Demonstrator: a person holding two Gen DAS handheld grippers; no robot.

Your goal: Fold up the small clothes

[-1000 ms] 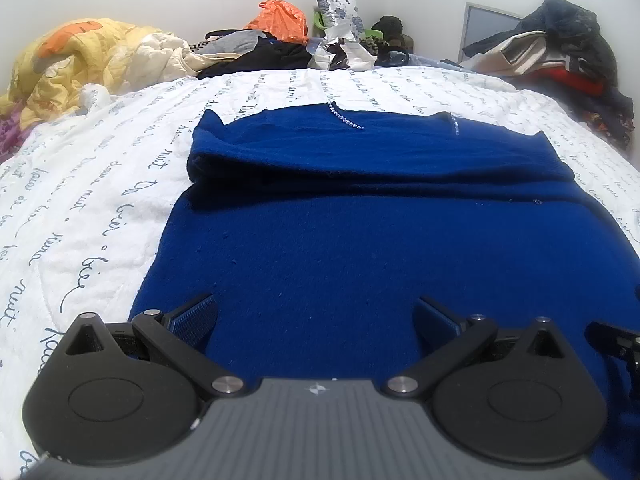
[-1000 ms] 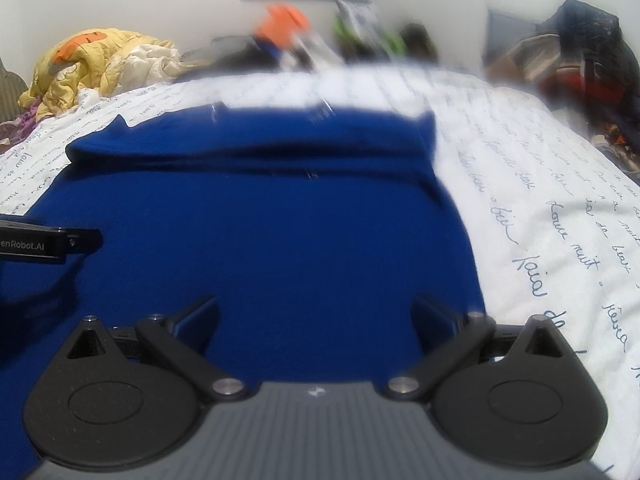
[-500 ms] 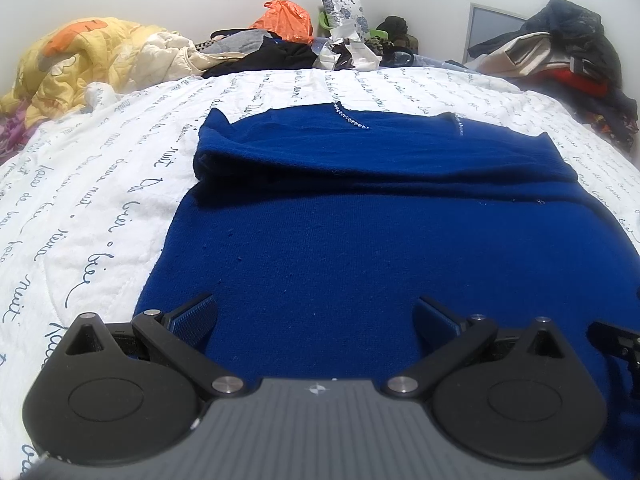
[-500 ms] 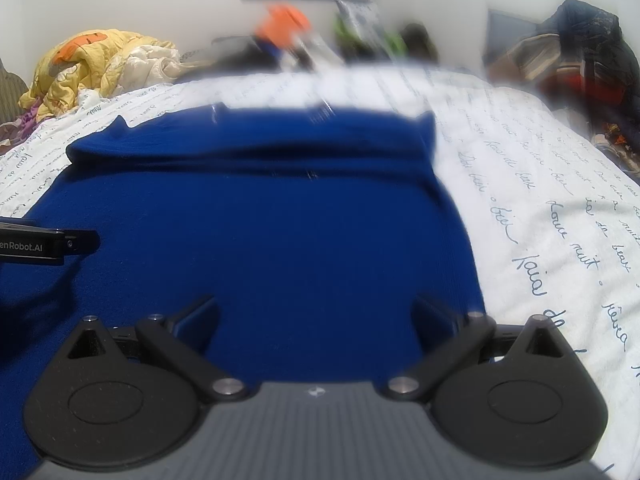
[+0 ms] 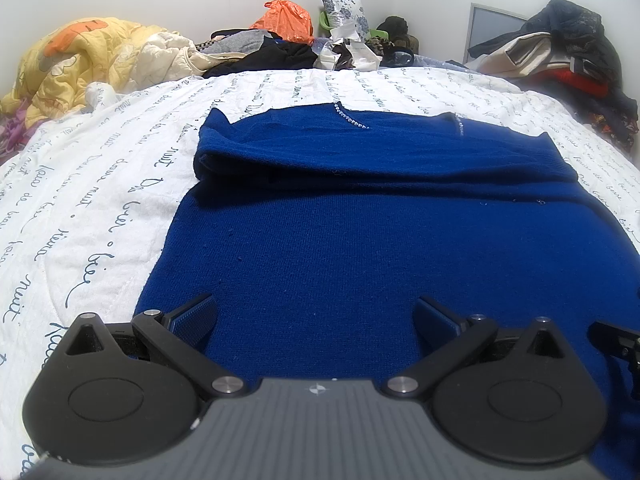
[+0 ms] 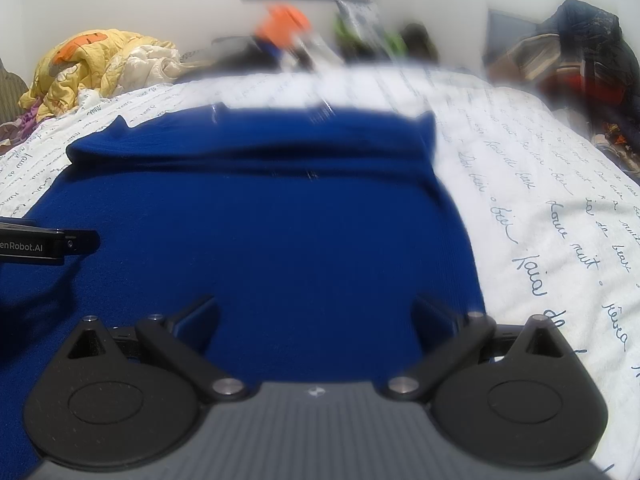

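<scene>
Both grippers spread, sweater point(image 5: 360, 248) hem edge

Bed point(image 5: 120, 184) covered by a white quilt printed with dark cursive script. A blue sweater point(image 5: 360, 240) lies flat on its centre, the far part folded over toward the near side. At far left, a crumpled yellow comforter point(image 5: 80, 60); along the far edge, heaped clothes and bags point(image 5: 280, 40); at far right, piled dark garments point(image 5: 560, 52).
</scene>
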